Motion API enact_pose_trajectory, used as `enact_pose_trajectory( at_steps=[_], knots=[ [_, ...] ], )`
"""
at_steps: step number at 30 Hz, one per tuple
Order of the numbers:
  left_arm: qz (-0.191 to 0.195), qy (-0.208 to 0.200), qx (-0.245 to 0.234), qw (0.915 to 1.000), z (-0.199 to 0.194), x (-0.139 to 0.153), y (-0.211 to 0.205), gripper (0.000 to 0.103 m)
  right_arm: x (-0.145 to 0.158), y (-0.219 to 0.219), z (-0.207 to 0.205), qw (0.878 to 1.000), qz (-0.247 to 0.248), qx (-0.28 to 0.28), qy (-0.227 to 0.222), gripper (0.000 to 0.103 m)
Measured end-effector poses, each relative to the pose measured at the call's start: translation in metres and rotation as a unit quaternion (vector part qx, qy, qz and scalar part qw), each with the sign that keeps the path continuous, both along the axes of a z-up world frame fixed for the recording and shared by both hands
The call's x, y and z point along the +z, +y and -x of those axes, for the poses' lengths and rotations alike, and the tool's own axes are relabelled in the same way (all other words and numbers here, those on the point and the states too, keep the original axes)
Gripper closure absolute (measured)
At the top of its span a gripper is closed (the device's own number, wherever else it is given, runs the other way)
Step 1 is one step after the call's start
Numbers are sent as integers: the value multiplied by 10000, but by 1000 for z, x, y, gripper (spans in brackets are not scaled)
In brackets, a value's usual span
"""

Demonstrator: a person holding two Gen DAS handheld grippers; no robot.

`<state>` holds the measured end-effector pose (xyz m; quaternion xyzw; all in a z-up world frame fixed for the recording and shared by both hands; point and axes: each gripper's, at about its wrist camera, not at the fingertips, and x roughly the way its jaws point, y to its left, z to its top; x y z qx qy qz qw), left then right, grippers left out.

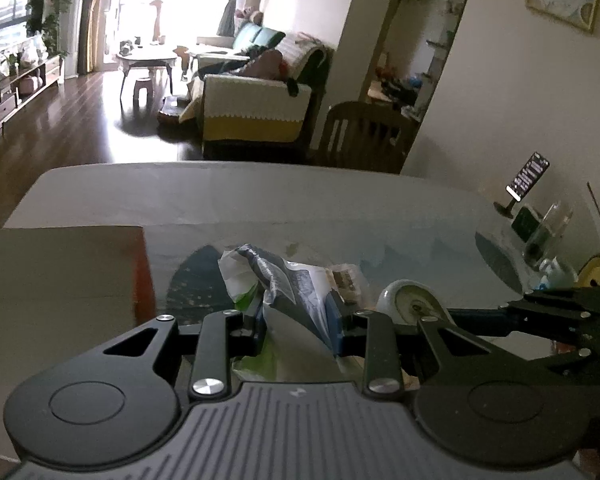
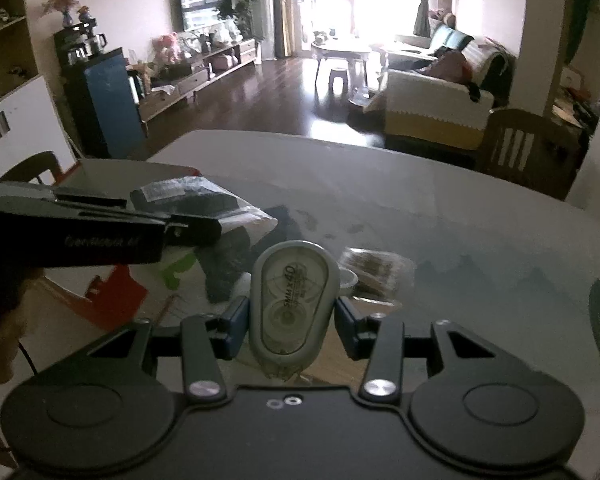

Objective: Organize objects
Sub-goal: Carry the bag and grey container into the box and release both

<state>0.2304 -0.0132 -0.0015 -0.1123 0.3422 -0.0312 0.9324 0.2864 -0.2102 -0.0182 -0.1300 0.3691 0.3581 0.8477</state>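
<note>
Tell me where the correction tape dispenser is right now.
The correction tape dispenser sits between the right gripper fingers in the right wrist view, above the table, near the clear snack packet.

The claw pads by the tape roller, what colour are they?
Blue pads, seen best in the right wrist view, beside the grey tape roller.
</note>
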Motion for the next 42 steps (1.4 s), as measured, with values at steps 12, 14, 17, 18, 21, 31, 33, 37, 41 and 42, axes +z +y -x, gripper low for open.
enact_pose_trajectory(
  at_steps=[12, 14, 17, 18, 21, 31, 33, 37, 41, 42],
  knots=[
    [-12, -183, 382, 9991, 40, 16, 46, 74, 19, 51, 25, 9987, -71, 472, -178, 58],
    [-21, -179, 445, 9988, 47, 16, 56, 74, 20, 61, 28, 9983, -89, 552, -179, 58],
    [-50, -168, 545, 9984, 54, 16, 71, 74, 20, 75, 32, 9976, -86, 661, -169, 58],
    [-60, -162, 581, 9982, 57, 16, 76, 74, 19, 80, 33, 9973, -82, 702, -175, 58],
    [-99, -144, 665, 9976, 65, 16, 91, 74, 18, 97, 41, 9967, -69, 790, -181, 58],
    [-251, -13, 831, 9962, 81, 6, 144, 74, 7, 149, 50, 9945, 82, 1028, -164, 58],
    [-295, 45, 867, 9958, 83, 1, 155, 74, 3, 165, 54, 9938, 142, 1085, -182, 58],
    [-422, 219, 922, 9946, 81, -11, 175, 74, -6, 188, 54, 9922, 295, 1197, -205, 58],
    [-504, 416, 919, 9936, 76, -26, 192, 74, -20, 205, 51, 9906, 440, 1290, -125, 58],
    [-509, 469, 898, 9936, 73, -30, 195, 74, -24, 210, 50, 9901, 493, 1309, -97, 58]
  ],
)
